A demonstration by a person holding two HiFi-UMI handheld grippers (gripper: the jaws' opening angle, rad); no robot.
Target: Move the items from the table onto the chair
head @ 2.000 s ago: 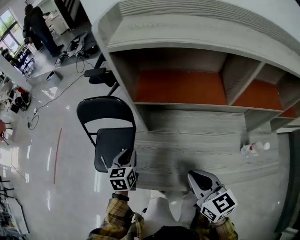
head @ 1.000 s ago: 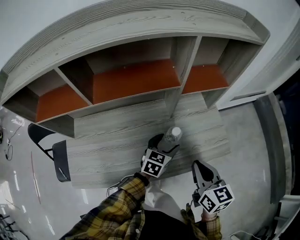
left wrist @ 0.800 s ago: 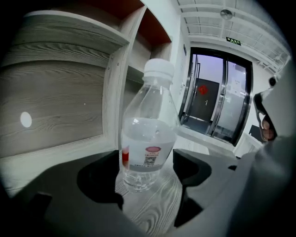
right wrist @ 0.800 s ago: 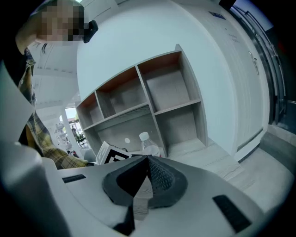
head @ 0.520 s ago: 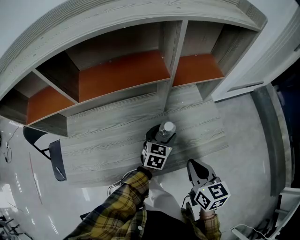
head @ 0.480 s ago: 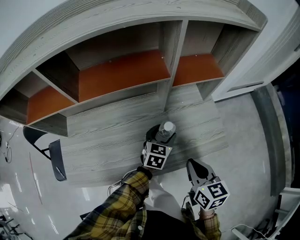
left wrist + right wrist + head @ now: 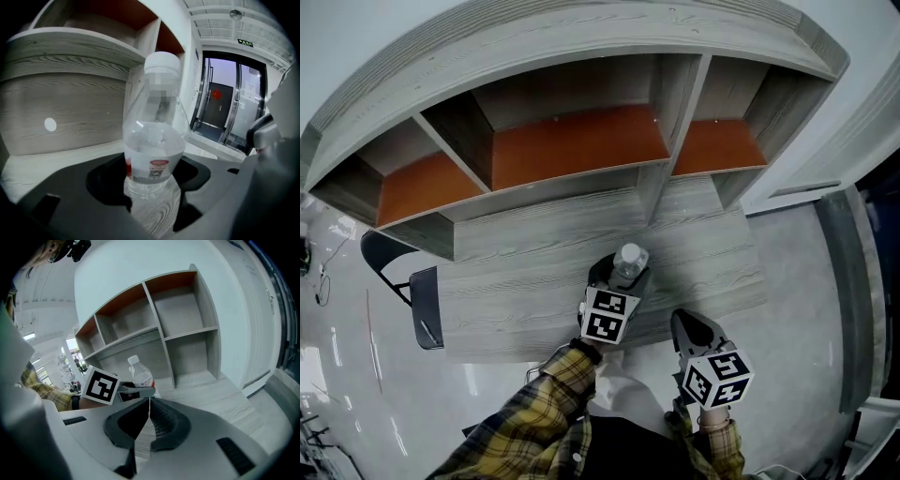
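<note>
A clear water bottle with a white cap stands upright on the grey wooden table. My left gripper reaches around it from the near side. In the left gripper view the bottle fills the space between the jaws of the left gripper. The jaws have just been closing and sit right beside its sides, with no squeeze visible. My right gripper hangs at the table's near edge, shut and empty. The right gripper view shows the right gripper and the bottle beyond it. The black folding chair stands left of the table.
A grey shelf unit with orange-backed compartments rises along the table's far side. A glass door lies off to the right. Glossy pale floor surrounds the table. A plaid sleeve fills the lower part of the head view.
Two seconds ago my left gripper hovered at the chair; it then crossed to the bottle and now stays around it. The right gripper has sunk slightly toward the table edge.
</note>
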